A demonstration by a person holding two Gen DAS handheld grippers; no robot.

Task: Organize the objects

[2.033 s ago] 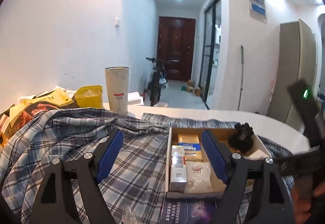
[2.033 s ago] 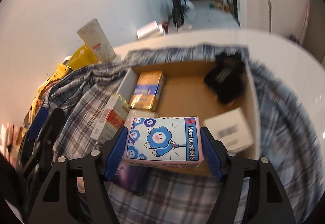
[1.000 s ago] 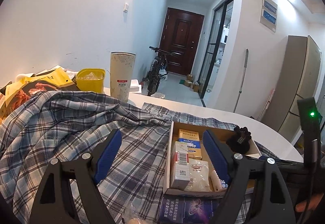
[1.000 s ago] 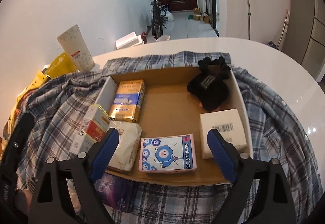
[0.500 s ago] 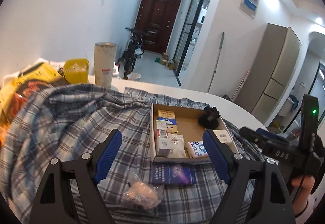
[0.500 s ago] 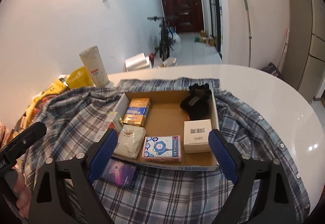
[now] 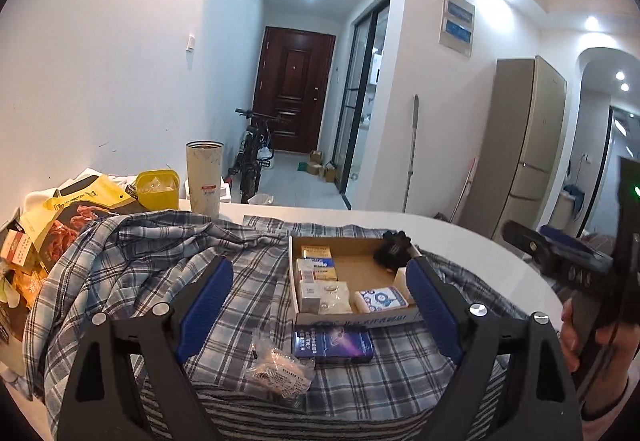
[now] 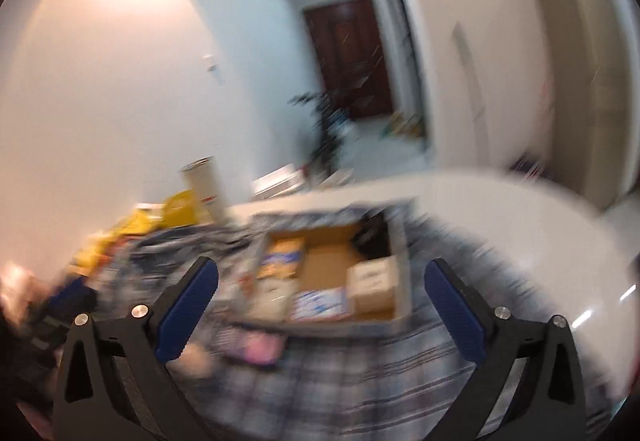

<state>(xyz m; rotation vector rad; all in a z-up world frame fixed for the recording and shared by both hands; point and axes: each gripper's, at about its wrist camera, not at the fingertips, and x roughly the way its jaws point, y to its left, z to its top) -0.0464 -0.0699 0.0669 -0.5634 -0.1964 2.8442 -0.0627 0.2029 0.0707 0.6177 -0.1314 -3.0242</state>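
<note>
Both claws, the left claw (image 7: pixel 320 293) and right claw (image 8: pixel 321 295), are opening and empty, pulled back from the shallow cardboard box (image 7: pixel 352 319) on the plaid-covered surface (image 7: pixel 472 241). With the blue-and-white cartoon tissue pack (image 7: pixel 382 299) now lying inside, the dark blue flat box (image 7: pixel 333 343) beside it looks next.

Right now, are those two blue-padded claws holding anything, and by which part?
Nothing is held. The left gripper and right gripper are both empty with jaws opening, nothing between them; the cardboard box sits beyond them.

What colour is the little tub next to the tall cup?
Yellow. The tub shows best in the left wrist view, just left of the cup.
</note>
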